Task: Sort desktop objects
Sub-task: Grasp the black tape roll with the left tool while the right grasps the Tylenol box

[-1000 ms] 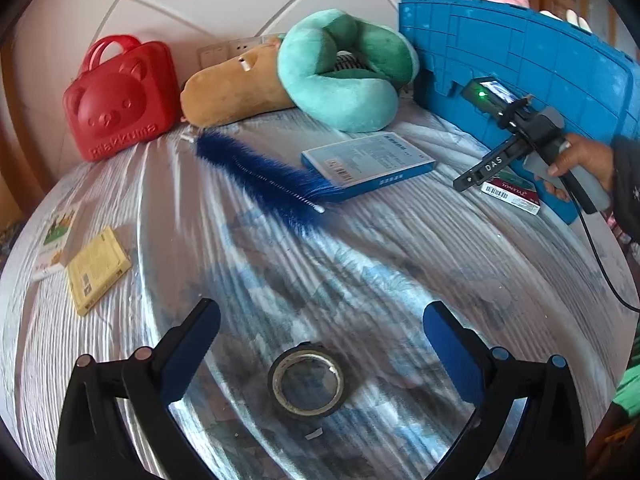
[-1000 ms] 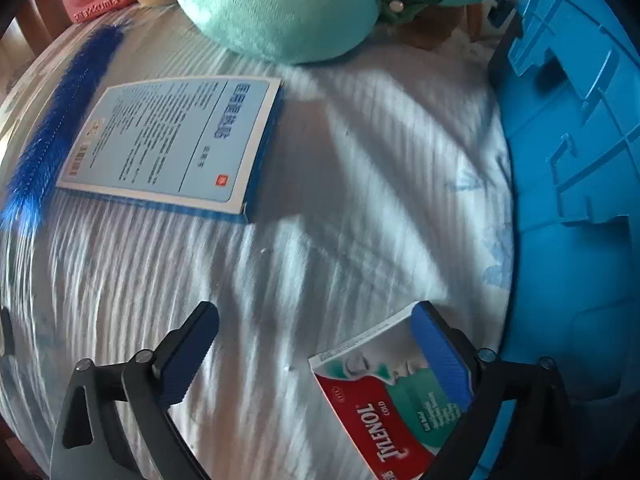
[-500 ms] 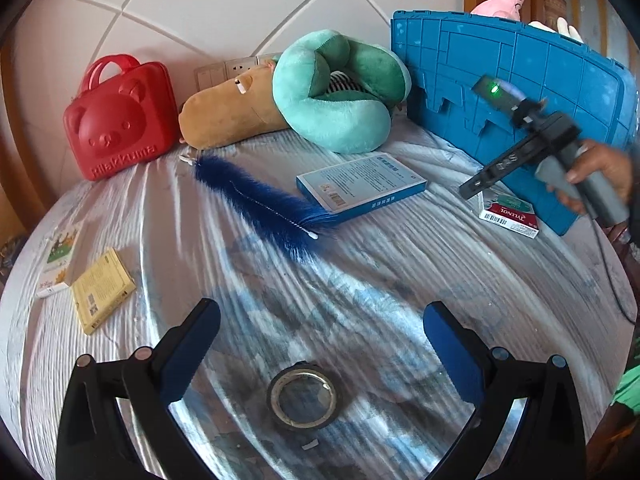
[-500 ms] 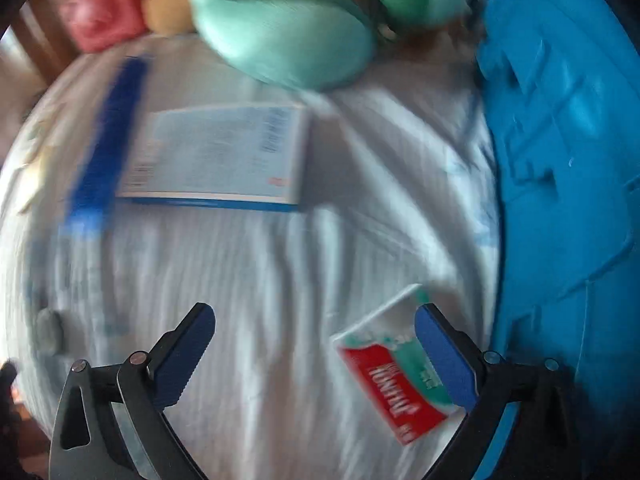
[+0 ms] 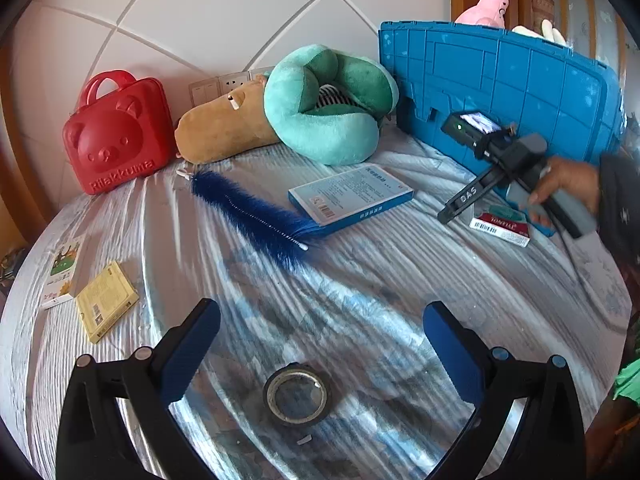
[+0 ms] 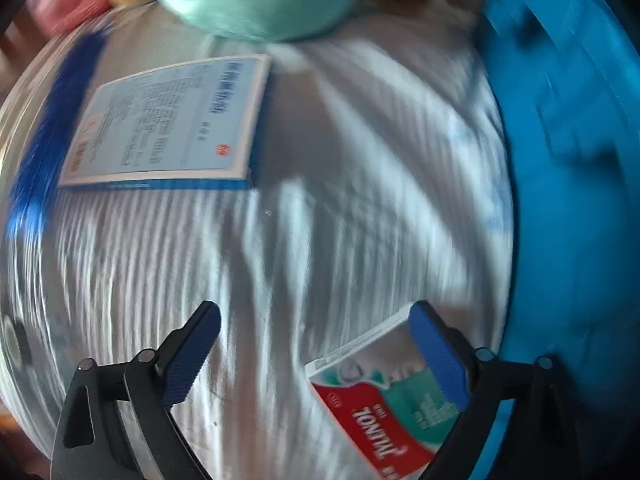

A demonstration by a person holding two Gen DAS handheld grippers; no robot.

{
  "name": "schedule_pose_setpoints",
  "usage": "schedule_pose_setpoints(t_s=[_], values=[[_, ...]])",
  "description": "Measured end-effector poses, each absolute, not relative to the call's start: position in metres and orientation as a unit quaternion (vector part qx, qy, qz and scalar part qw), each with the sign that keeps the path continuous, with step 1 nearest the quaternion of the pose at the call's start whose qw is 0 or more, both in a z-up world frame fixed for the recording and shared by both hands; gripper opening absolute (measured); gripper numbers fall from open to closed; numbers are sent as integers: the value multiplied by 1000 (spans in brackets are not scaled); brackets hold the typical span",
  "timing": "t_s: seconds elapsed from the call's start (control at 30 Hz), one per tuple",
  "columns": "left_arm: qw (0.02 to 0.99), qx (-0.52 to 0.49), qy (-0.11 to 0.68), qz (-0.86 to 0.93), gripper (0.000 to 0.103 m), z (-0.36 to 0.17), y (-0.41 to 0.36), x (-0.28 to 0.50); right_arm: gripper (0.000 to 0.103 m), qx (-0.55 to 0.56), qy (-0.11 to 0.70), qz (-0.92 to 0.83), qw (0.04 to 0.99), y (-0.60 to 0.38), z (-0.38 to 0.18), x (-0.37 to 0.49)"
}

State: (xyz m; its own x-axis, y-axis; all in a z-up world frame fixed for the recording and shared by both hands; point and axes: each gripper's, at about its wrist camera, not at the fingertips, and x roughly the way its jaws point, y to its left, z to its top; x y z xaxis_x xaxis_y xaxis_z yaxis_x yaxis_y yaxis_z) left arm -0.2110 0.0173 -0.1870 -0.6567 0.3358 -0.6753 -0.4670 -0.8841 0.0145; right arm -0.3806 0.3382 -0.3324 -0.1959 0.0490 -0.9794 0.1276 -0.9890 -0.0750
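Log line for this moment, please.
left tool: open, over tape roll | right tool: open, by Tylenol box | blue crate: nearby

We lose the Tylenol box (image 6: 384,412) at the bottom edge, partly behind our right tool's finger (image 6: 438,354); that whole view is blurred.

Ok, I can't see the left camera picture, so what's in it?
An open hand-held gripper hovers over a roll of tape on a striped bedsheet. Farther back lie a blue brush, a blue box, a red bear case and plush toys. At right, a hand holds another gripper by a blue crate.
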Motion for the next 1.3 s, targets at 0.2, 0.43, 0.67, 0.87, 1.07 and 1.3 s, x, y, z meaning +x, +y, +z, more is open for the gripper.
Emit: schedule_pose_setpoints(t_s=[0.2,0.43,0.67,0.87,1.07,1.3], values=[[234,-330,98,909,103,-174,17,-212,102,664,-11,-746,47,324,-326,-327],[243,-301,102,917,103,-157,20,-215,101,553,72,-830,-26,323,-310,-251],[251,-314,109,909,103,-162,25,-217,101,562,-78,-823,-32,356,-346,-240],[246,-318,117,908,103,-165,25,-217,101,533,-26,-838,118,271,-329,-253],[233,-316,98,915,103,-163,11,-219,101,479,7,-877,16,279,-290,-281],[223,-321,94,916,103,-169,1,-219,103,546,-37,-837,-19,354,-299,-311]])
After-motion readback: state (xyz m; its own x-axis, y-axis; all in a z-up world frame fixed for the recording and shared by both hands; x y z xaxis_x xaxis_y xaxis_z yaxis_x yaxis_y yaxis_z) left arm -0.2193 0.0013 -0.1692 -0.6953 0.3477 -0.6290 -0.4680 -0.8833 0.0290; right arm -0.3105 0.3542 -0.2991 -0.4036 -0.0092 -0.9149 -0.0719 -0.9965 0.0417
